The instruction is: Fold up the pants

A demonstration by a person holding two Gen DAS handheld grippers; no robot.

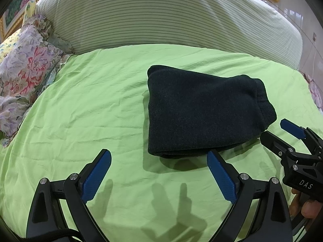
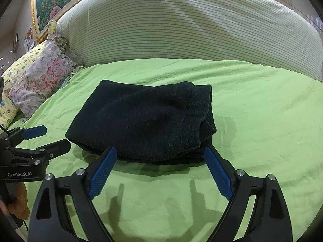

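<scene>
Dark navy pants [image 1: 203,111] lie folded into a thick rectangular bundle on a light green bedsheet [image 1: 90,100]. In the left wrist view my left gripper [image 1: 159,155] is open, its blue pads wide apart just short of the bundle's near edge, holding nothing. My right gripper [image 1: 276,131] shows at the right, open, beside the bundle's right corner. In the right wrist view the pants [image 2: 145,119] fill the centre and my right gripper [image 2: 161,151] stands open with both fingertips at their near edge. My left gripper [image 2: 52,137] is open at the left.
A striped cushioned headboard [image 1: 161,14] rises behind the bed. Floral pillows [image 1: 26,66] are stacked at the left. A gold-framed painting [image 2: 52,2] hangs on the wall. A person's hand [image 2: 18,203] grips the left handle. Green sheet extends around the bundle.
</scene>
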